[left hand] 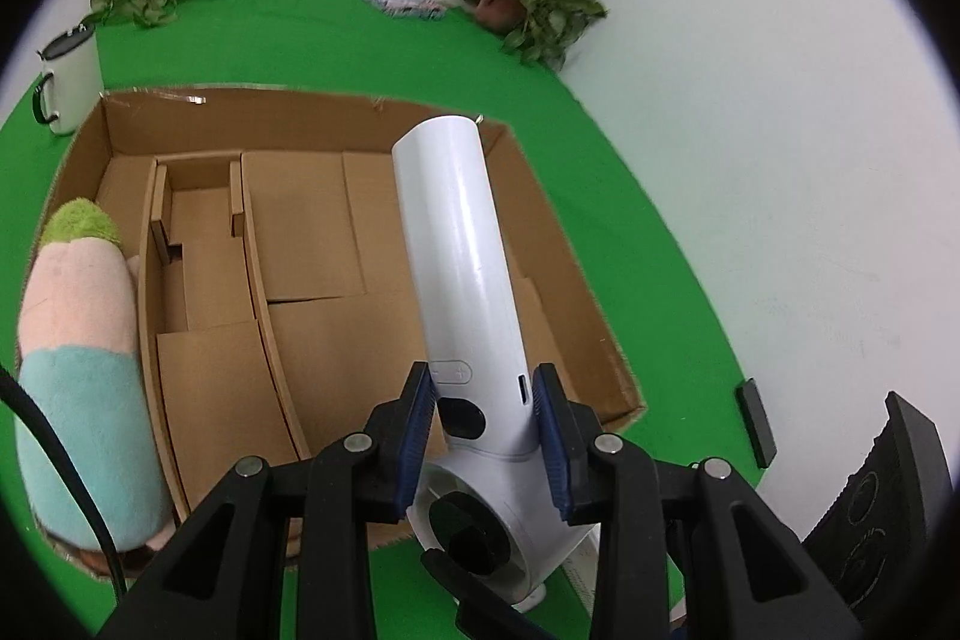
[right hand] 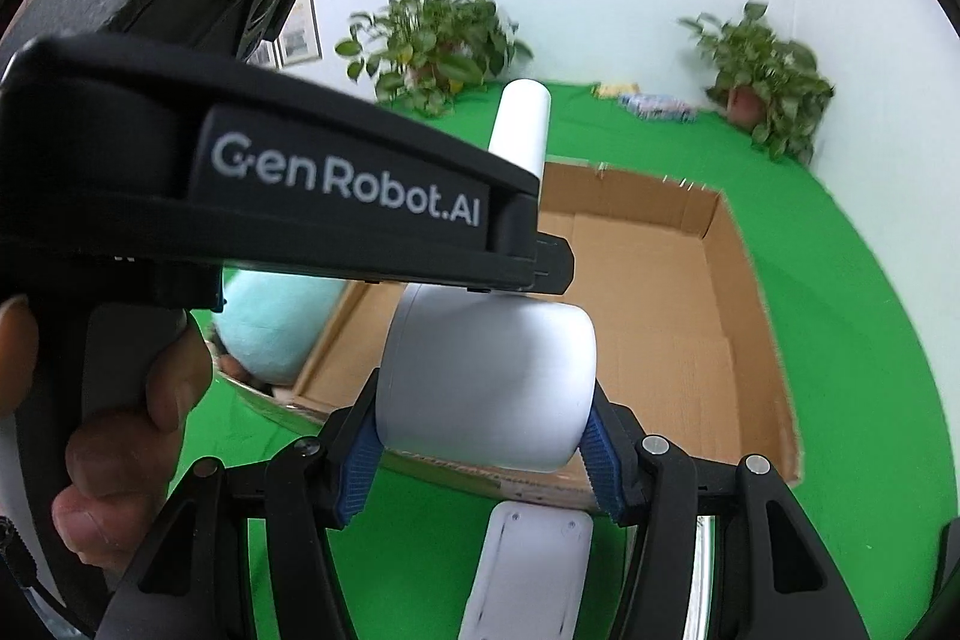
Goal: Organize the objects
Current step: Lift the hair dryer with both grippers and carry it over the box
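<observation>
1. Above the box [left hand: 336, 244], the white device [left hand: 462, 280] is held by 2 grippers.
2. Left gripper [left hand: 485, 436] clamps its handle.
3. Right gripper [right hand: 483, 460] clamps its round head.
4. Plush toy [left hand: 78, 340] lies in the box's left compartment.

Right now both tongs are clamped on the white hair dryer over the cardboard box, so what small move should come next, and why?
Probably lower it a little, both together, into the wide right compartment. The left tongs pinch the white hair dryer at its handle, the right tongs hold its barrel, and it hangs above the cardboard box. That section's floor looks bare below, while the plush toy fills the left compartment.
</observation>
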The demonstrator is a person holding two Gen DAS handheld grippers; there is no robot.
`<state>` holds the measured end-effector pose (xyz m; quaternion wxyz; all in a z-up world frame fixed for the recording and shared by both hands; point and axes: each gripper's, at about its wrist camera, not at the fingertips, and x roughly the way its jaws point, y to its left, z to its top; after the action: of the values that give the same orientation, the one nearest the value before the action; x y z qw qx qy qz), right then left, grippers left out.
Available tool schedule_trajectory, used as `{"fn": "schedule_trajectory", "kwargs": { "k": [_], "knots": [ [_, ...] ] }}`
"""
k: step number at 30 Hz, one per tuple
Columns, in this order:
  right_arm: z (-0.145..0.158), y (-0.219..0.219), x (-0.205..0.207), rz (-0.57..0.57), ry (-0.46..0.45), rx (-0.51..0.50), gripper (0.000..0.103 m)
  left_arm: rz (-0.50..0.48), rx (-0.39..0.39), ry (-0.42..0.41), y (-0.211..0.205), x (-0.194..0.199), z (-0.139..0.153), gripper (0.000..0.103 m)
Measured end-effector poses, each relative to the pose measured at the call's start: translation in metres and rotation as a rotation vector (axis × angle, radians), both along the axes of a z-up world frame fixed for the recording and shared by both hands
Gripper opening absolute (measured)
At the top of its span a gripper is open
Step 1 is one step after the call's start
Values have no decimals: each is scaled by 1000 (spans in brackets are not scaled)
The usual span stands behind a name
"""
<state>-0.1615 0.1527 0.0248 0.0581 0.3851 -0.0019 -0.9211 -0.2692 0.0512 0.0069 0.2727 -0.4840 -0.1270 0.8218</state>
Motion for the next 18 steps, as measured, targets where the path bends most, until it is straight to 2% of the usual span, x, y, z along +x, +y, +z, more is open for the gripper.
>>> {"fn": "schedule_trajectory", "kwargs": {
  "k": [3,9,14,18],
  "knots": [
    [-22,15,-33,1,-73,-48,55,-4,-27,-71,5,-21,-25,33],
    [-71,25,-67,0,-205,-114,55,17,-71,-166,8,-42,-66,33],
    [-93,24,-81,14,-274,-162,55,24,-85,-237,3,-48,-88,32],
    [-100,19,-85,7,-295,-152,55,19,-69,-241,-2,-46,-86,32]
  ]
}}
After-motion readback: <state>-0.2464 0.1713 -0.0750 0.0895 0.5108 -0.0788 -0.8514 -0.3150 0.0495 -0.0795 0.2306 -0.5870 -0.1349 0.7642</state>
